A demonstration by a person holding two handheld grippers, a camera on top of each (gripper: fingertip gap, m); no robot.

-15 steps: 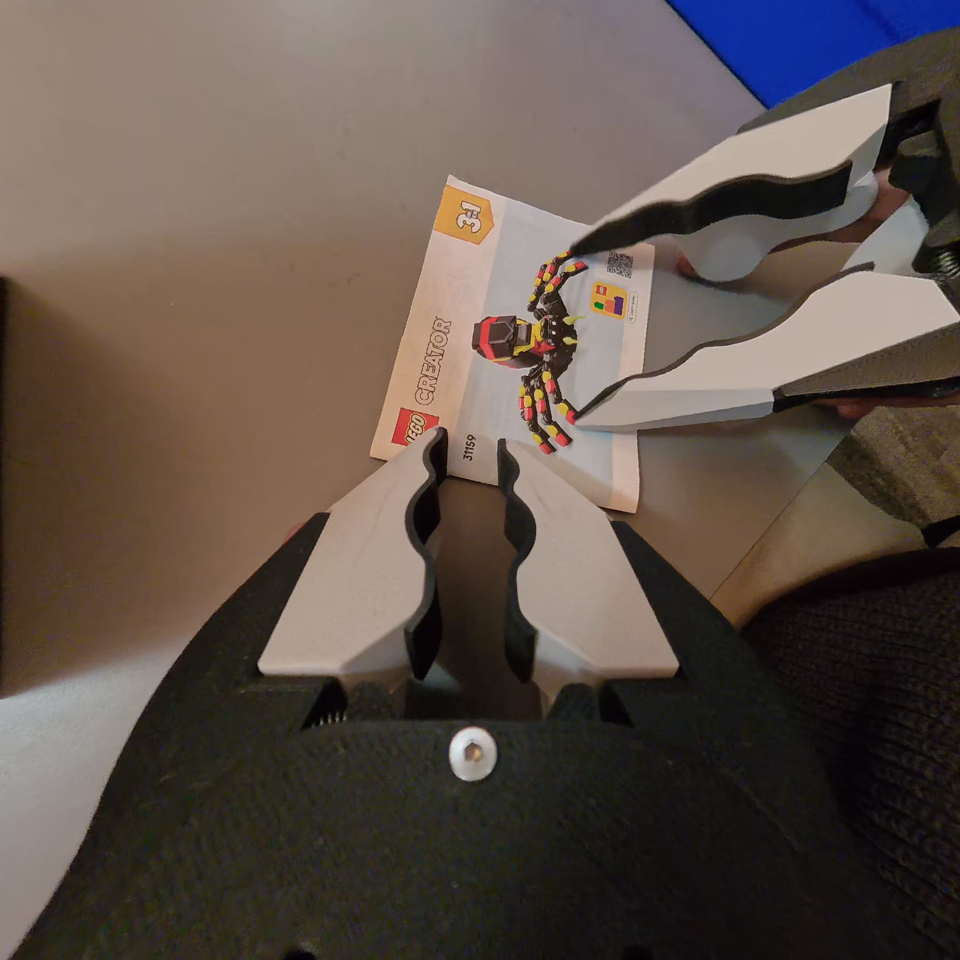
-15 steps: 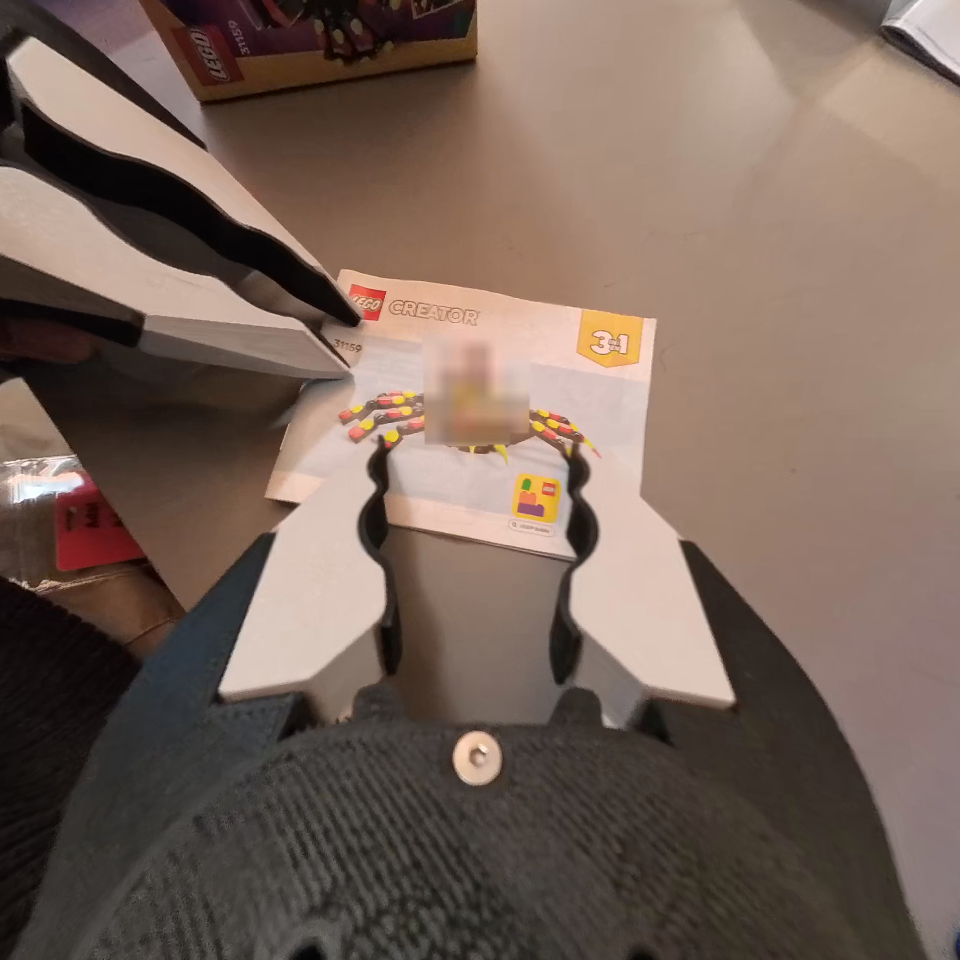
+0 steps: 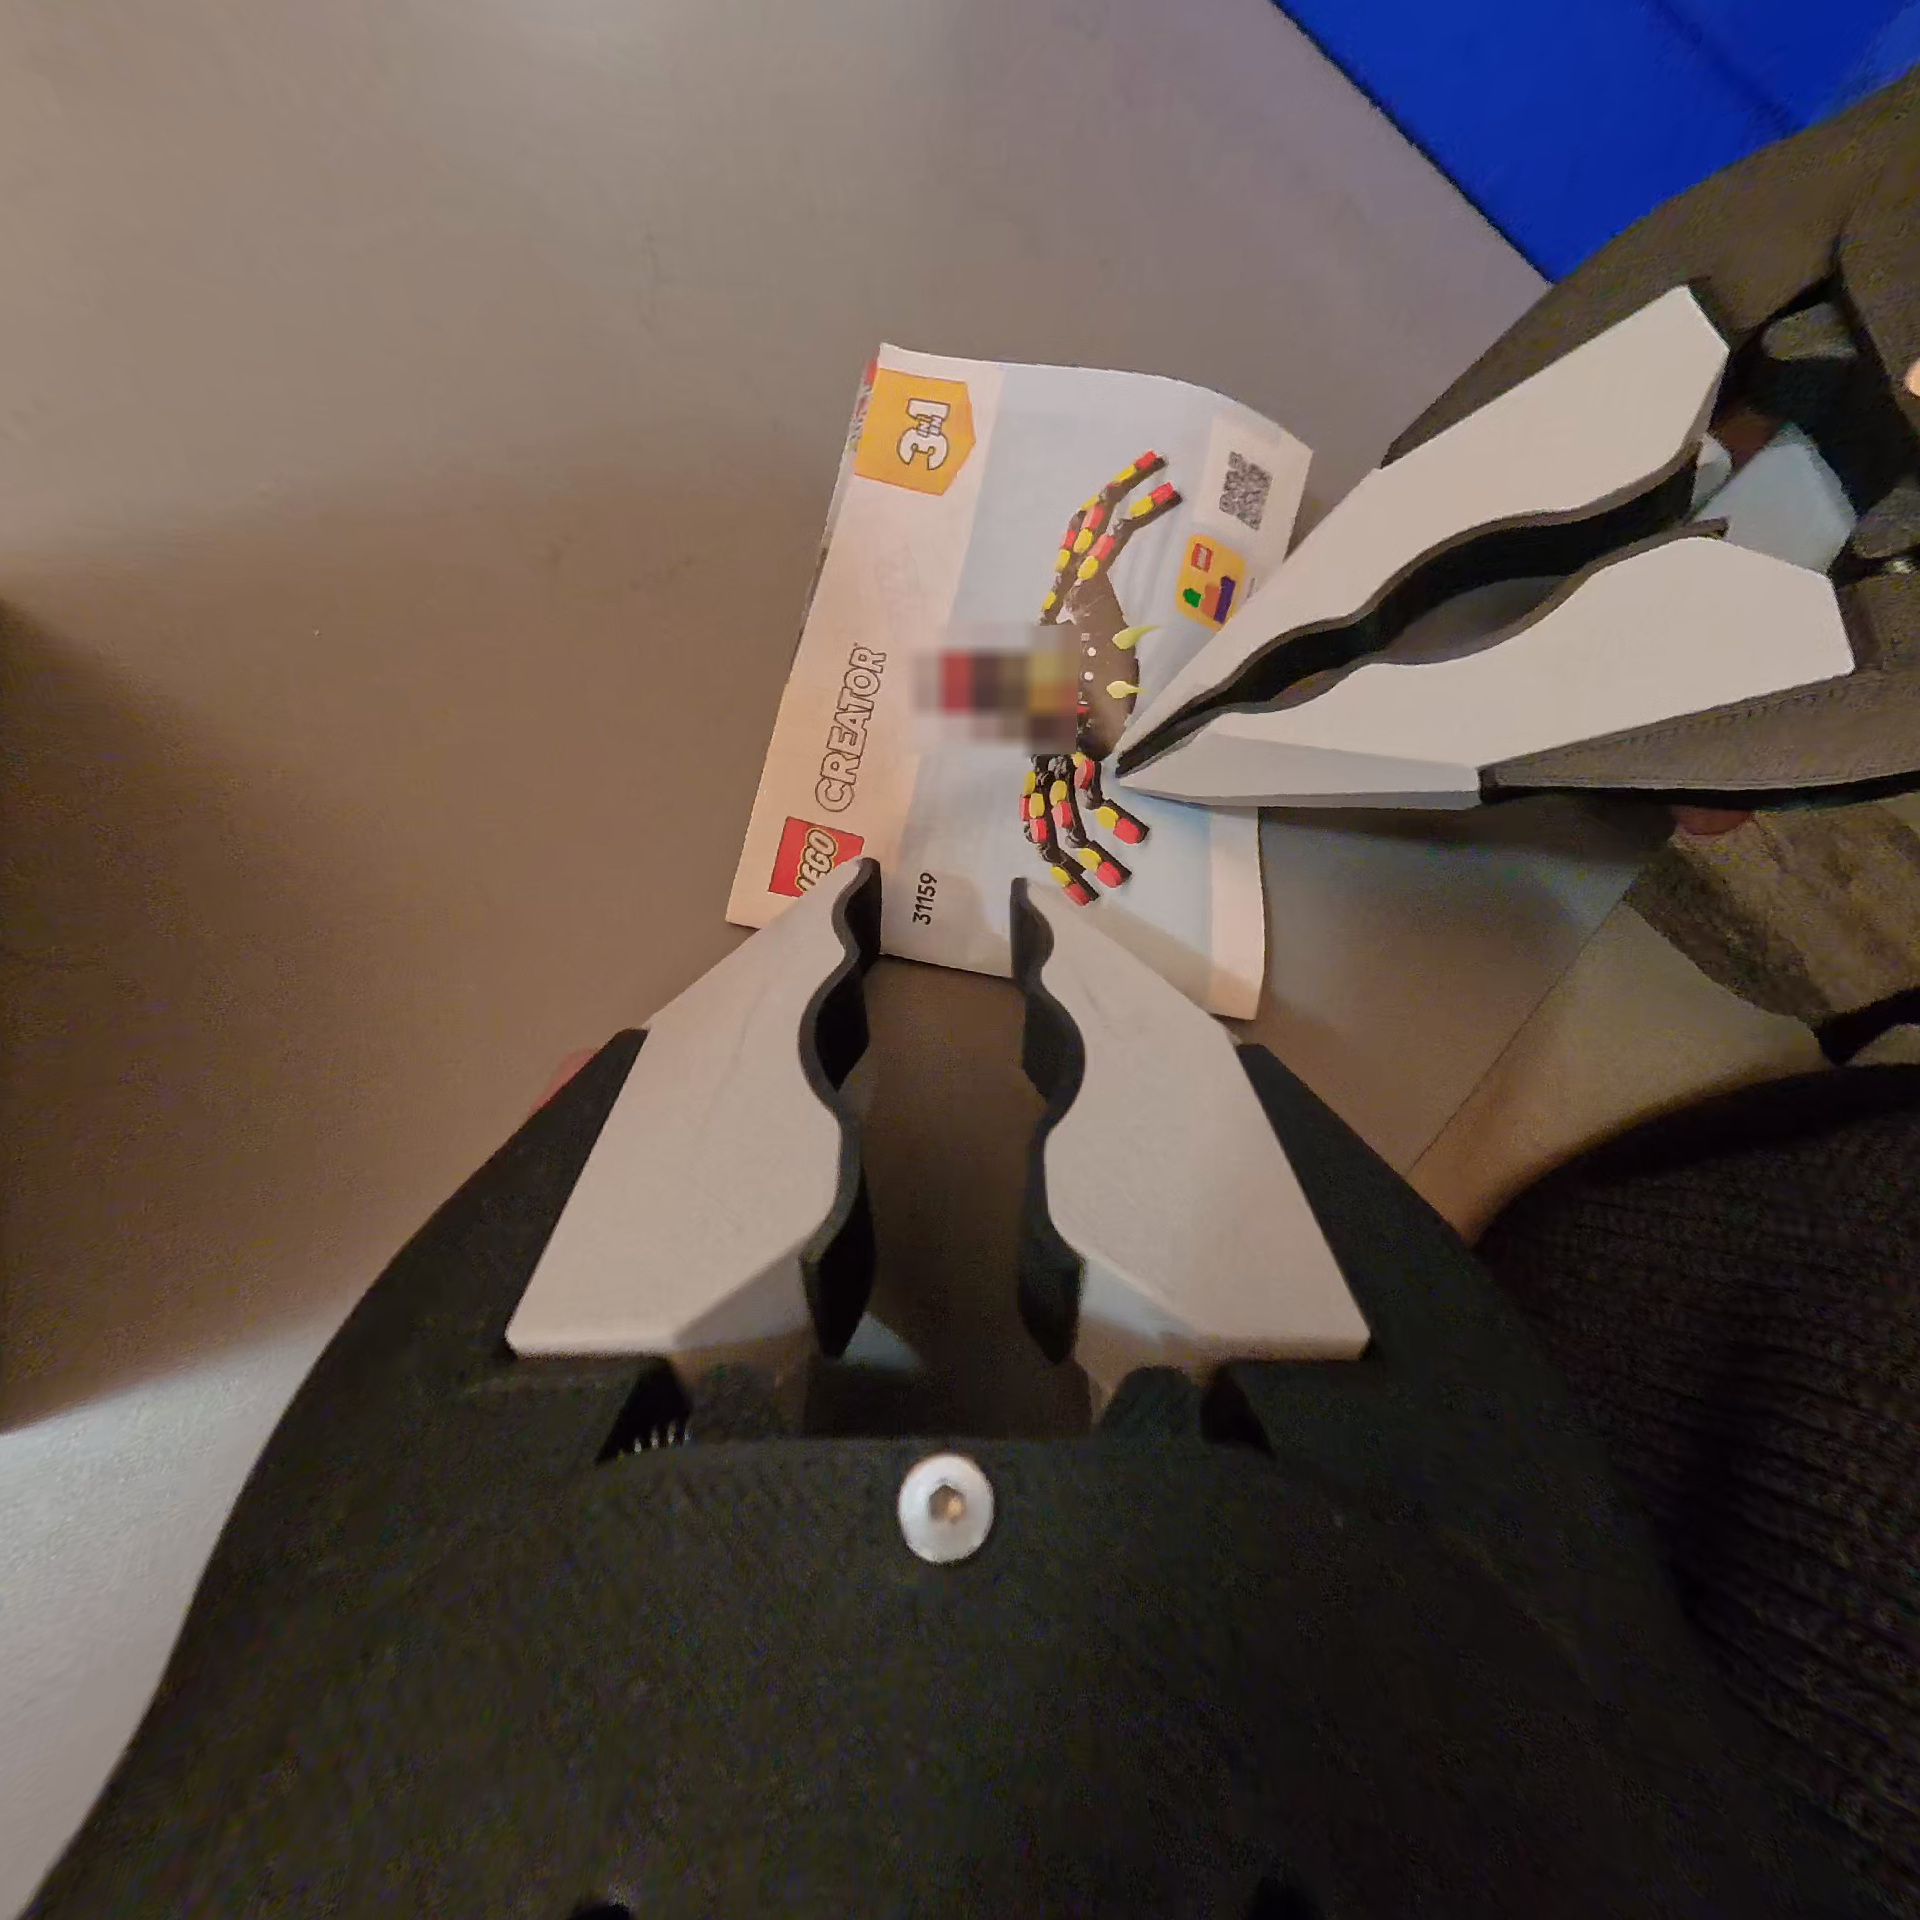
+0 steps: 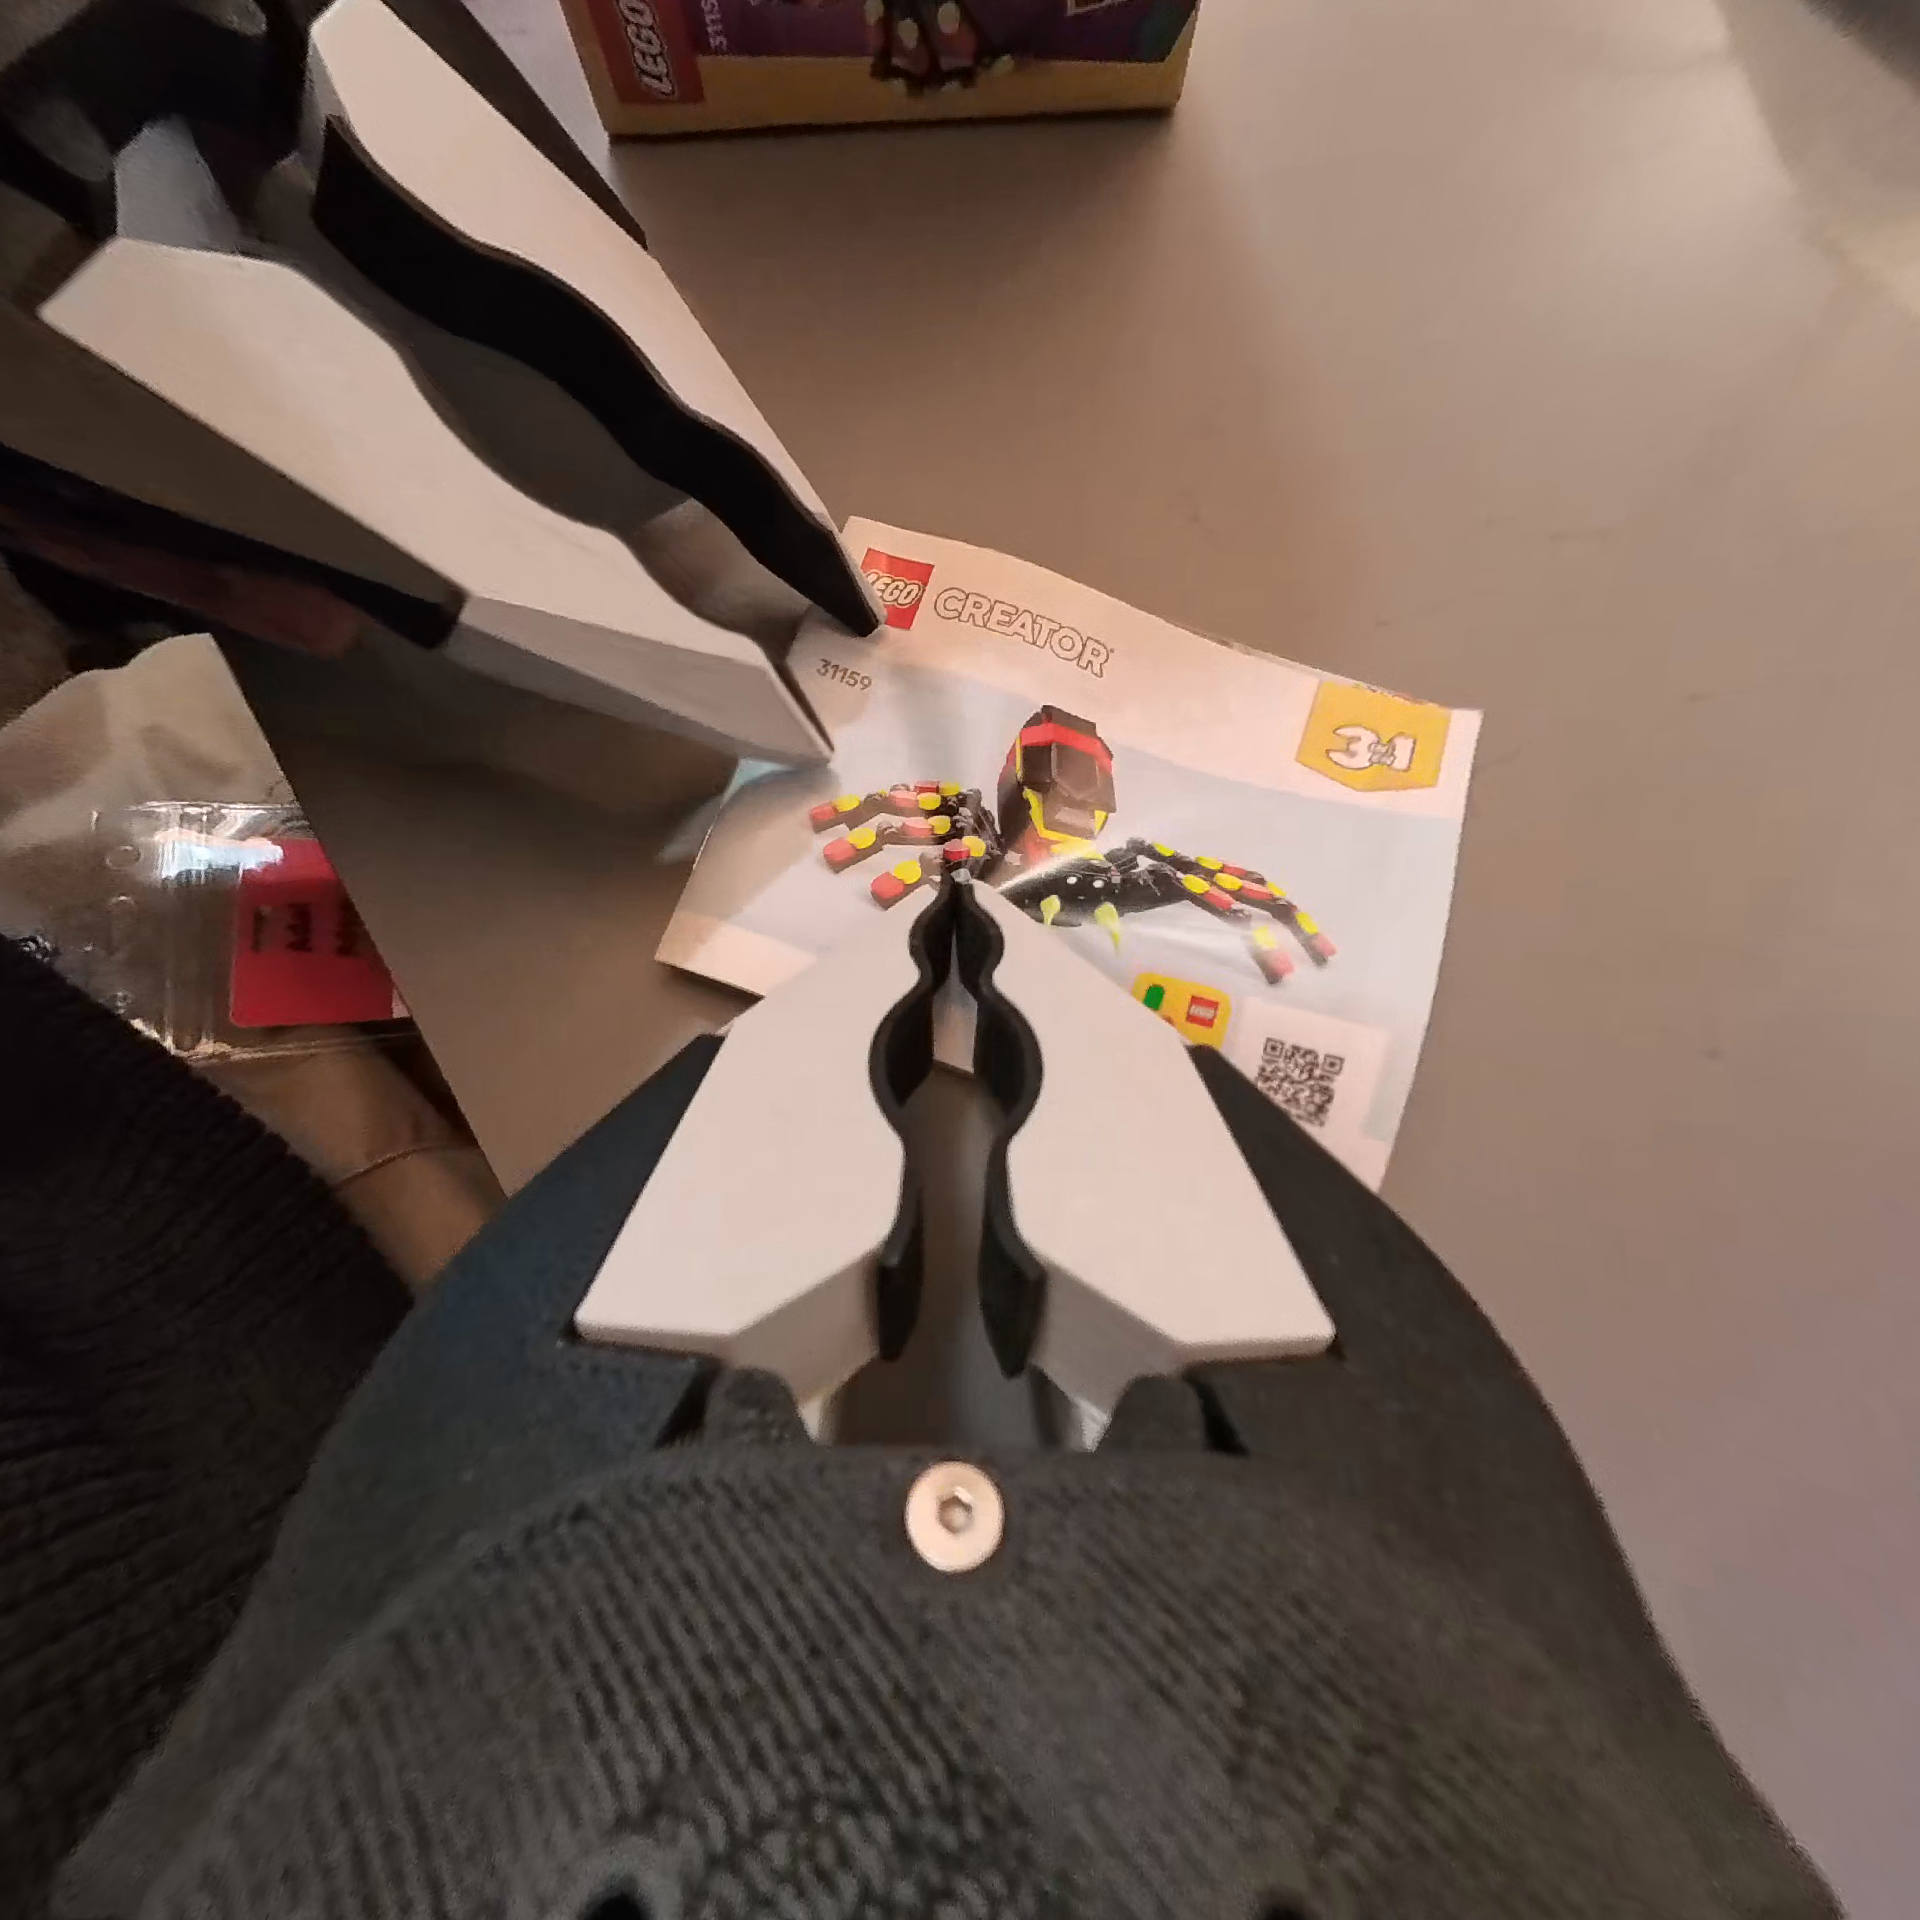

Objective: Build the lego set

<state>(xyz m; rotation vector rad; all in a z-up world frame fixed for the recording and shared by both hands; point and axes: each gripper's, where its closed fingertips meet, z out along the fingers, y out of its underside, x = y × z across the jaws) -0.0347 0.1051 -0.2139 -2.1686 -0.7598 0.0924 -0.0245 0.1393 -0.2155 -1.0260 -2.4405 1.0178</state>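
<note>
The instruction booklet [image 3: 935, 644] with a spider model on its cover lies on the grey table; it also shows in the right wrist view [image 4: 1247, 727]. My left gripper [image 3: 943, 878] is open and empty, its tips at the booklet's near corner by the logo; it also shows in the right wrist view [image 4: 842, 686]. My right gripper [image 4: 956, 883] is shut, tips together on the middle of the cover, reaching in from the booklet's other side [image 3: 1122, 764]. The cover bows up slightly around the tips. No loose bricks are in view.
The lego set's box [image 4: 883, 62] stands at the far edge beyond the booklet. A clear plastic bag with a red label [image 4: 208, 914] lies off the table's near left corner. A blue surface [image 3: 1558, 104] lies past the table edge. A person's dark sleeve [image 3: 1714, 1351] is close by. The gap from one gripper's tips to the other's is roughly 4 cm.
My right gripper has closed from wide open to shut on the booklet's cover. The booklet now bows and sits turned a little. My left gripper has opened slightly wider at the corner.
</note>
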